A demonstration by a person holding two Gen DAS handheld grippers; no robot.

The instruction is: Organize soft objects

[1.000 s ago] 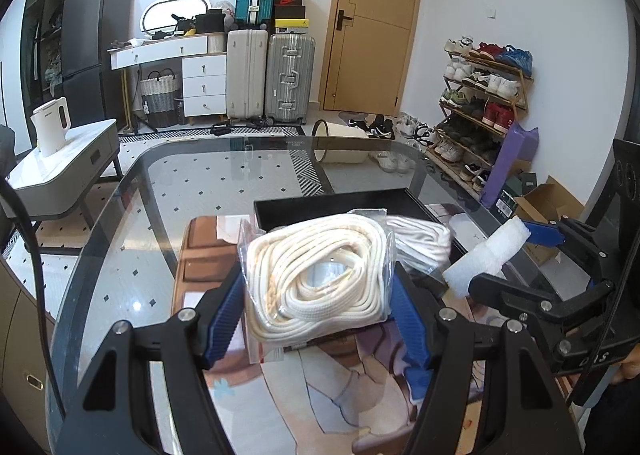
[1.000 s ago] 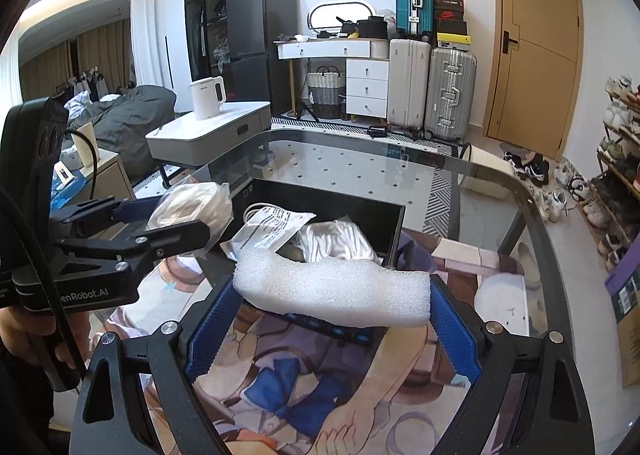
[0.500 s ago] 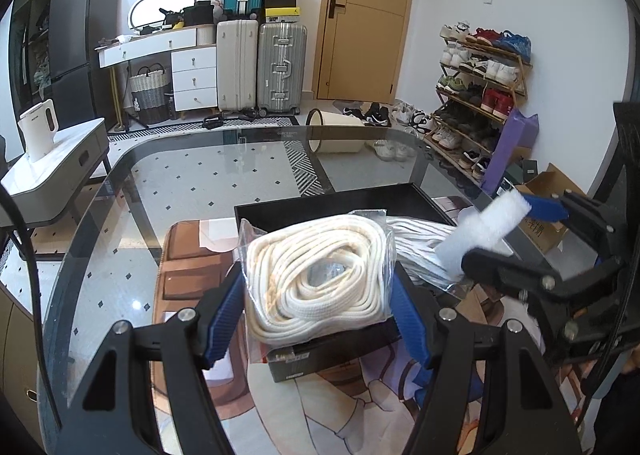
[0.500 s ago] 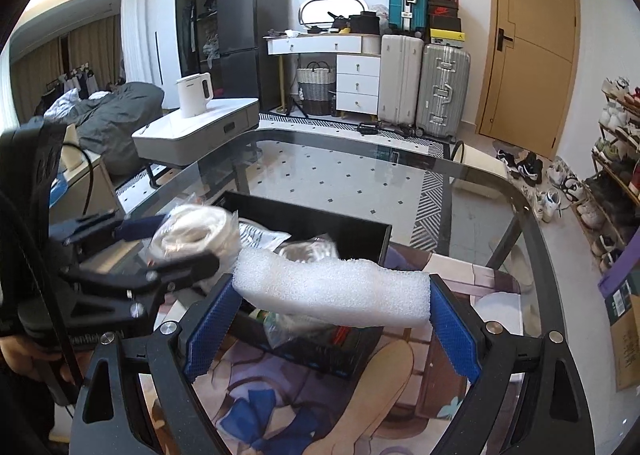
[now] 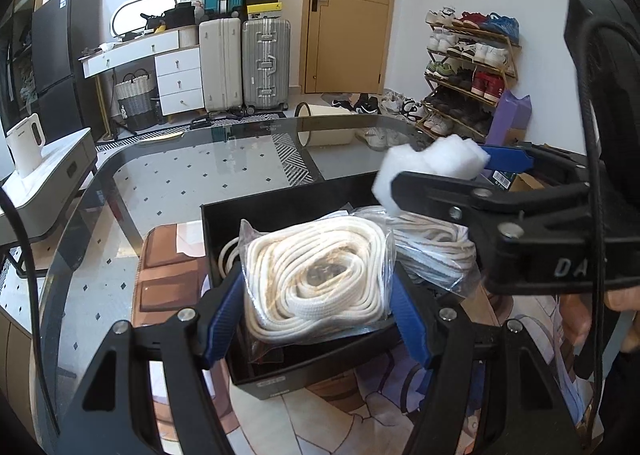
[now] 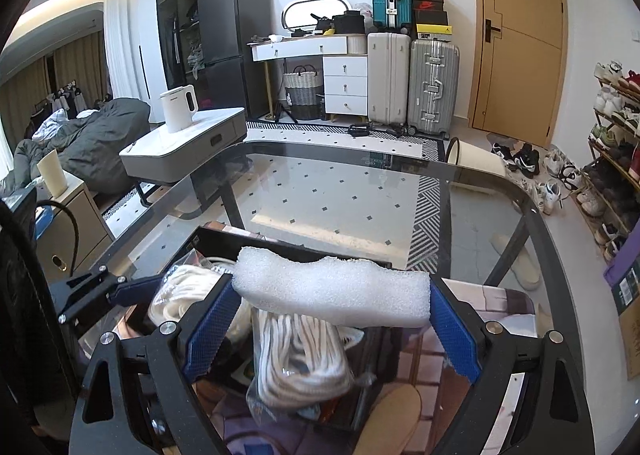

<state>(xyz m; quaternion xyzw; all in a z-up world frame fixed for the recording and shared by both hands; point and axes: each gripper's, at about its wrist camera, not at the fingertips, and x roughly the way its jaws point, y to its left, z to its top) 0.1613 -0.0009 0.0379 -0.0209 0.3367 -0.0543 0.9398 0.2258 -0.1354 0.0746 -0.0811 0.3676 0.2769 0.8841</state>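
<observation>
My left gripper (image 5: 316, 307) is shut on a clear bag of coiled white rope (image 5: 316, 279), its blue pads pressing both sides. The bag hangs over the near part of a black open box (image 5: 280, 207) on the glass table. My right gripper (image 6: 332, 319) is shut on a white foam block (image 6: 332, 295), held end to end between its pads, above the same box (image 6: 224, 235). In the left wrist view the right gripper (image 5: 440, 171) reaches in from the right with the foam (image 5: 428, 163). A second bagged rope bundle (image 5: 432, 251) lies inside the box, under the foam (image 6: 300, 359).
The box rests on a printed mat (image 5: 164, 267) on a glass table (image 5: 192, 175) with a rounded far edge. Beyond it are suitcases (image 5: 244, 63), a door, a shoe rack (image 5: 468, 67) and a low white side table with a kettle (image 6: 180, 107).
Both grippers have moved forward over the box with their loads. The right gripper's foam now sits higher and farther back over the box.
</observation>
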